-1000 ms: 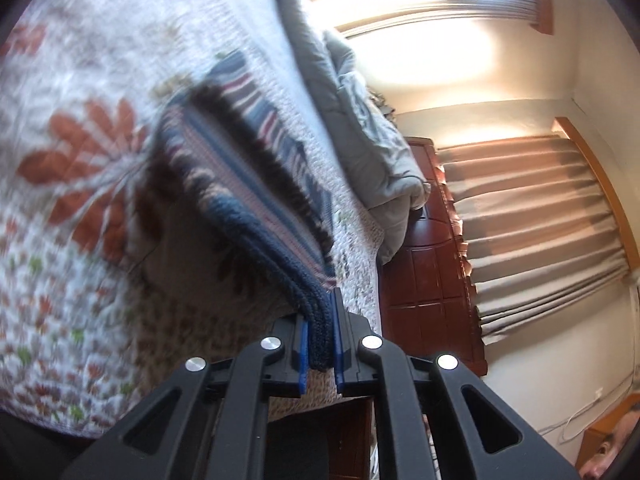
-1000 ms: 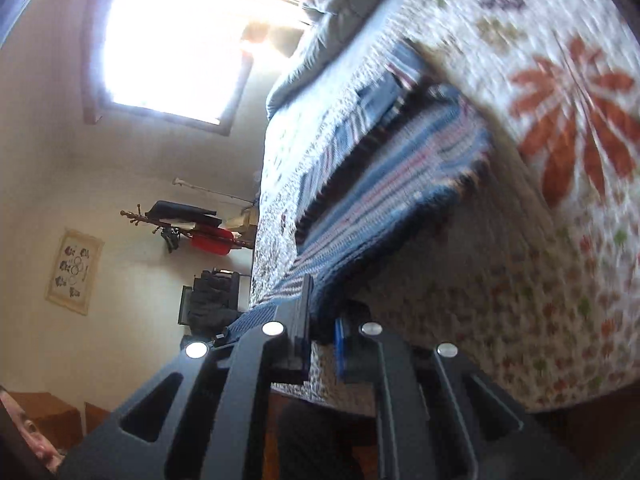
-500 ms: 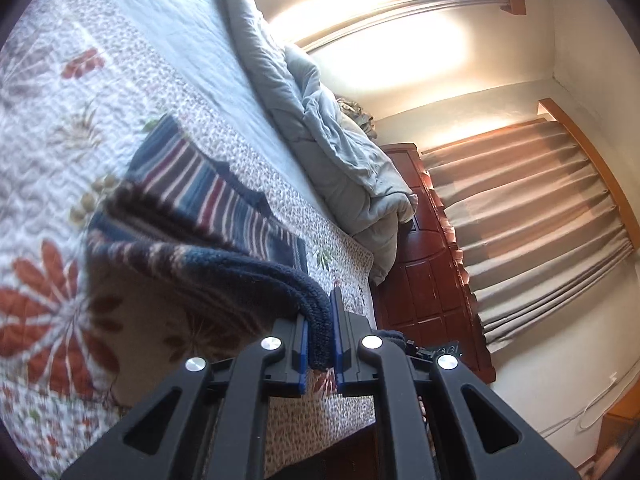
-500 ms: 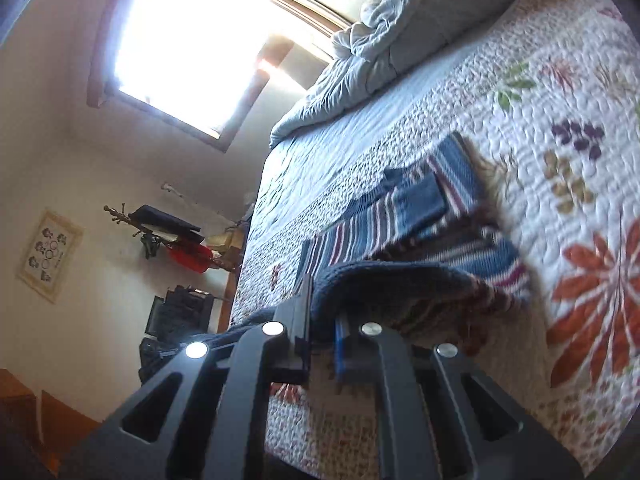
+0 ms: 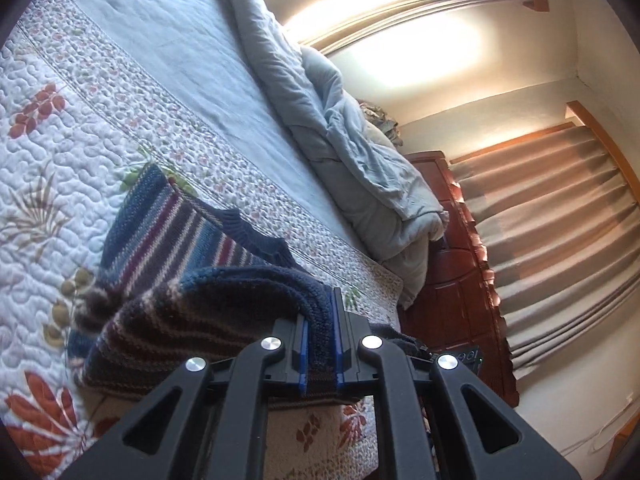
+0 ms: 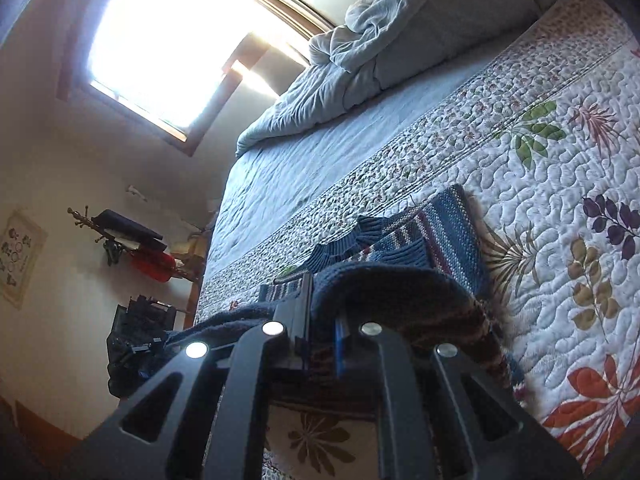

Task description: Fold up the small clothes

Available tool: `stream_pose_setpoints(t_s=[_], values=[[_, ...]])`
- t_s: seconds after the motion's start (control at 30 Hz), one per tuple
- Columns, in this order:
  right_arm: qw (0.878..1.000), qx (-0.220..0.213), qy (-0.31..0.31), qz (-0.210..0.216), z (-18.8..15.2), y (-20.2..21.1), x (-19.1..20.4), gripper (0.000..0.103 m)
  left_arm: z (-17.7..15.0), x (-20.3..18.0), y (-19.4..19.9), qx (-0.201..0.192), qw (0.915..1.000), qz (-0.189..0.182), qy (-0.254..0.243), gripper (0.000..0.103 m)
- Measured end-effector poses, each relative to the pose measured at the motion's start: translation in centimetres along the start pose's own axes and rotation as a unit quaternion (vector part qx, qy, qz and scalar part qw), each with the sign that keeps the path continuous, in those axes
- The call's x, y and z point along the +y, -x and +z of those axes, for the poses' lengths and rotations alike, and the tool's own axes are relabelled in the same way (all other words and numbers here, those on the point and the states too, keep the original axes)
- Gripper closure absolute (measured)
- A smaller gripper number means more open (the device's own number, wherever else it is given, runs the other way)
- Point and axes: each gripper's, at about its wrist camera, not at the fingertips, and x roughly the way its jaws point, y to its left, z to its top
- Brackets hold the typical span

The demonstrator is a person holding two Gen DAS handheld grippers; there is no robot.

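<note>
Left wrist view first: a quilt (image 5: 60,168) with red leaf and flower prints covers the bed, and a striped knit sweater (image 5: 168,232) lies on it, its lower part lifted and curled over toward the camera. The left gripper (image 5: 320,344) has its fingers clamped on the dark blue ribbed hem of that sweater, the knit filling the narrow gap between the blue pads. Further right, a rumpled pale blue duvet (image 5: 352,148) is bunched along the far side of the bed, then a dark wooden headboard (image 5: 460,292) and pleated beige curtains (image 5: 560,216).

Right wrist view: a bright window (image 6: 168,40) and a wall rack (image 6: 128,240) with dark and red items sit at the left. The right gripper (image 6: 322,340) has its fingers clamped on the sweater (image 6: 440,232) hem too, the fabric arching up from the quilt (image 6: 560,208) and draping off both sides of the fingers. The duvet (image 6: 360,60) lies at the top.
</note>
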Motion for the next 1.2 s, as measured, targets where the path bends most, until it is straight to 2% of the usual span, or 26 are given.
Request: stream_pose_setpoints(t_s=[0.33, 0.67, 0.73, 0.77, 0.8, 0.9, 1.03, 1.2], values=[[0.996, 0.05, -0.046, -0.053, 2.0, -8.5, -6.3, 0.096, 3.0, 5.9, -8.2, 0.042, 0.9968, 0.062, 0.03, 0.094], [0.991, 0.084, -0.07, -0.072, 2.5, -13.1, -9.7, 0.094, 3.7, 10.3, -12.1, 0.067, 0.9911, 0.099, 0.057, 0.092], [0.991, 0.09, -0.075, -0.07, 2.6, -13.6, -10.0, 0.088, 3.8, 10.6, -12.3, 0.069, 0.9907, 0.101, 0.059, 0.087], [0.99, 0.097, -0.079, -0.067, 2.7, -13.8, -10.2, 0.083, 3.9, 10.7, -12.4, 0.071, 0.9902, 0.101, 0.065, 0.08], [0.989, 0.102, -0.08, -0.068, 2.8, -14.0, -10.3, 0.069, 4.0, 10.8, -12.5, 0.075, 0.9897, 0.1, 0.07, 0.07], [0.99, 0.103, -0.054, -0.08, 3.2, -13.6, -9.8, 0.057, 4.5, 10.3, -11.9, 0.067, 0.9909, 0.099, 0.063, 0.062], [0.992, 0.104, -0.005, -0.078, 4.1, -12.1, -8.6, 0.056, 5.1, 8.1, -10.5, 0.05, 0.9932, 0.105, 0.004, 0.051], [0.99, 0.111, 0.014, -0.086, 5.1, -11.8, -9.0, 0.057, 5.7, 7.0, -11.4, 0.061, 0.9842, 0.152, -0.066, 0.042]])
